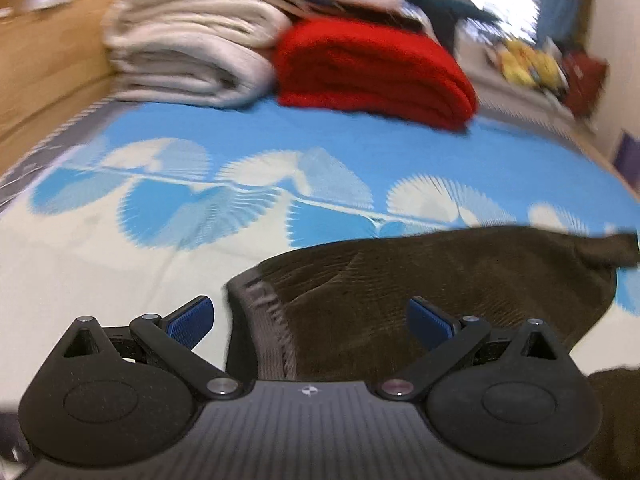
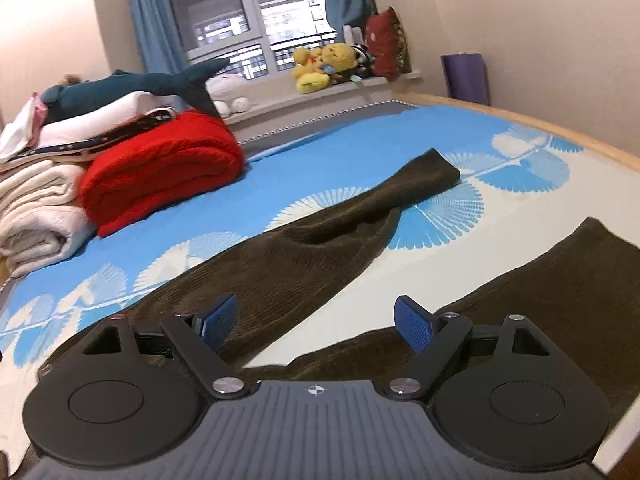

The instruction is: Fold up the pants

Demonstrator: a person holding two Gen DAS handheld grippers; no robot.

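Both grippers, left (image 1: 310,318) and right (image 2: 316,322), gape wide, holding nothing | brown pants (image 2: 304,256) lie spread on bed (image 2: 360,148), legs apart | soft, limp corduroy, probably light | I'd pinch waistband (image 1: 260,308).

Warm, even indoor light; the left wrist view is motion-blurred, the right sharper, both with fisheye-curved edges.

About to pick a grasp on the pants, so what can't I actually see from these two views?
- Pants: right wrist view, waist hidden under the right gripper; near leg cut off by the right edge.
- Waistband: left wrist view, lower part hidden behind the left gripper.
- Folded stack beside the red blanket: left wrist view, motion-blurred.
- Neither gripper appears in the other's view.
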